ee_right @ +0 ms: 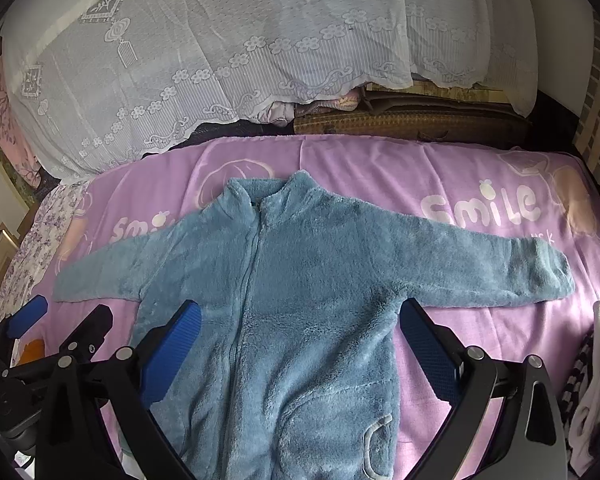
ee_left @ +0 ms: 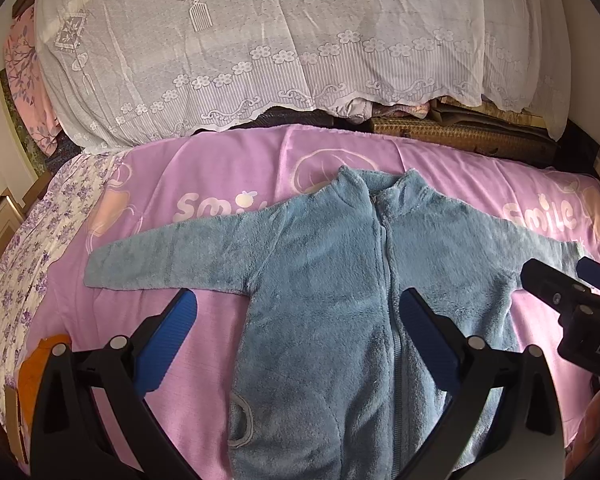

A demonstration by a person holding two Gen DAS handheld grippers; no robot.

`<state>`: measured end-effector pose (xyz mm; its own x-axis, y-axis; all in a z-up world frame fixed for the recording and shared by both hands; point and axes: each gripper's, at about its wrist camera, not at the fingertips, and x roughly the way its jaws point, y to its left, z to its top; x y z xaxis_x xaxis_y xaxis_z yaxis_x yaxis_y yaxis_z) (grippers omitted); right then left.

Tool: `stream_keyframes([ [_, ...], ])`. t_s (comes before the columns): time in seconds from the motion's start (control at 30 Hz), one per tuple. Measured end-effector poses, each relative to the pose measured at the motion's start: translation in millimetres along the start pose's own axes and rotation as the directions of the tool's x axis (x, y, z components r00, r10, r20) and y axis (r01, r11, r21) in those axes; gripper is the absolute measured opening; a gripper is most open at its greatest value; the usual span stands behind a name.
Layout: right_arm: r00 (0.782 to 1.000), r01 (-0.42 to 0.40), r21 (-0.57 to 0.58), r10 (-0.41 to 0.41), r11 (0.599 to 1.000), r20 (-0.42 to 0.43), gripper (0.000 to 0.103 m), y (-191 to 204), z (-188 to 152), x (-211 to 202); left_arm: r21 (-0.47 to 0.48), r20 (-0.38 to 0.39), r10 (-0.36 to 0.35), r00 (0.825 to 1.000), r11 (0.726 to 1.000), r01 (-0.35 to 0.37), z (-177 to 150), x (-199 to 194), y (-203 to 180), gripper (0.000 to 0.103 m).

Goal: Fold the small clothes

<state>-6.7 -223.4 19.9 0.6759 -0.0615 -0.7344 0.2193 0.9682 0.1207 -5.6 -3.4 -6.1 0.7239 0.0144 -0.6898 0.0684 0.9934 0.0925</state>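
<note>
the blue fleece jacket [ee_left: 340, 288] lies face up and zipped on the pink blanket [ee_left: 228, 168] that covers the bed, collar toward the lace-draped pile [ee_left: 260, 40] at the back, both sleeves spread straight out to the sides. nothing is folded yet, so this looks like the very start of the fold: the garment is laid out flat and ready.

the left claw [ee_left: 300, 312] hangs above the jacket's left half with its blue pads wide apart, one over bare blanket just below the left sleeve [ee_left: 160, 256], the other over the chest near the zip; it holds nothing. the right claw [ee_right: 300, 320] is likewise wide open and empty, one pad over the chest, the other at the underarm beneath the right sleeve [ee_right: 480, 264]. whether either pad touches the fleece cannot be told.

the next move, as i judge it, calls for each claw to travel outward to its sleeve cuff, close on the thick pile there, and carry the sleeve inward across the chest. the fleece is bulky and soft, so a deep bite at the cuff edge would serve better than a shallow pinch. a stack of striped cloth [ee_right: 588, 380] sits at the right edge, clear of the work.
</note>
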Motion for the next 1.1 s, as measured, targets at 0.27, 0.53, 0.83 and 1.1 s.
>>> stream_keyframes([
  [0.27,1.000,0.000,0.001,0.000,1.000,0.000,0.100,0.3,0.2,-0.5,0.001,-0.001,0.000,1.000,1.000,0.000,-0.9,0.1,-1.1,0.099],
  [0.53,1.000,-0.001,0.002,0.001,1.000,-0.001,0.100,-0.2,0.5,-0.6,0.001,-0.003,0.000,1.000,1.000,0.000,-0.3,0.3,-1.2,0.099],
  [0.83,1.000,0.010,0.001,-0.010,1.000,-0.002,0.100,-1.5,1.0,0.5,0.002,-0.006,-0.001,1.000,1.000,0.001,-1.7,1.7,-2.1,0.098],
  [1.1,0.988,0.128,0.052,-0.132,0.990,0.076,0.100,-33.7,7.3,5.7,-0.001,-0.003,0.008,1.000,1.000,-0.008,-9.5,12.2,-12.3,0.099],
])
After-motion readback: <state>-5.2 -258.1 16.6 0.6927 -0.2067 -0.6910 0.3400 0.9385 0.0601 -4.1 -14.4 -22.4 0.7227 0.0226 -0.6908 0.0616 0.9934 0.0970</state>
